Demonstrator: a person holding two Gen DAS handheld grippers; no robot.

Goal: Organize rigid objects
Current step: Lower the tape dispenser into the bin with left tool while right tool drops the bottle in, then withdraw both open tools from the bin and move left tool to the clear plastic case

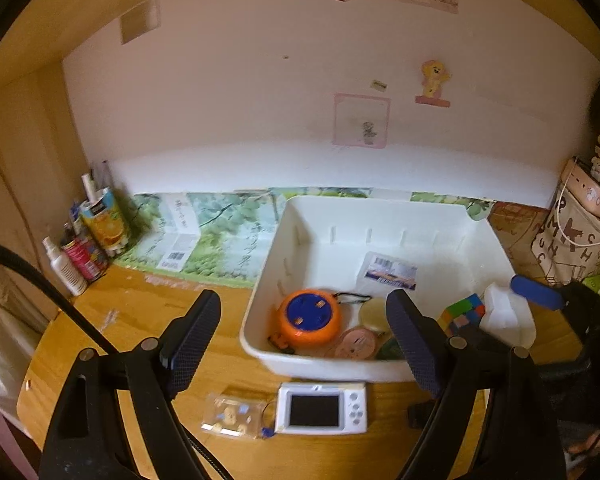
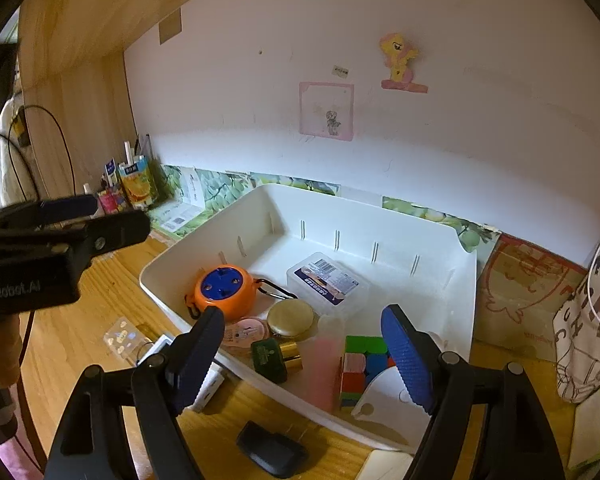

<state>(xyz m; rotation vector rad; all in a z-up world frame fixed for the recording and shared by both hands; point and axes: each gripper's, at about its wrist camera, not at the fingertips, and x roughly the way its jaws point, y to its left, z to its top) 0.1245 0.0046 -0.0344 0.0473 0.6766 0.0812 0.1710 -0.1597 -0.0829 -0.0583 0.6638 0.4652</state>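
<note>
Grippers first: we are holding the left gripper (image 1: 304, 344) with its jaws spread wide and nothing between its textured dark pads, hovering over the desk's front edge, and we are holding the right gripper (image 2: 306, 356) just as wide and just as empty, its ribbed blue pads hanging above the near right corner of the white bin (image 2: 466, 280). Working outward, we are looking at a smooth, slotted plastic bin that is already carrying much of the sorted lot: a round orange-and-blue reel (image 2: 224, 290) with a carabiner near its left wall, a clear lidded box (image 2: 328, 280) toward the middle, a brassy disc (image 2: 291, 318), a pink round tin (image 2: 246, 332), a dark green bottle with a gold cap (image 2: 276, 358), and a many-coloured puzzle cube (image 2: 360, 364) at the near right. We judge that we are between picks. Three hard items are lying outside on the wooden desk (image 1: 140, 320), just before the bin's near wall: a flat white handheld device with a dark screen (image 1: 322, 408), a clear card holder (image 1: 232, 416) beside it, and a small black rounded object (image 2: 270, 454). The next move is likely calling for a low descent onto the thin device, pinching its long edges.
</note>
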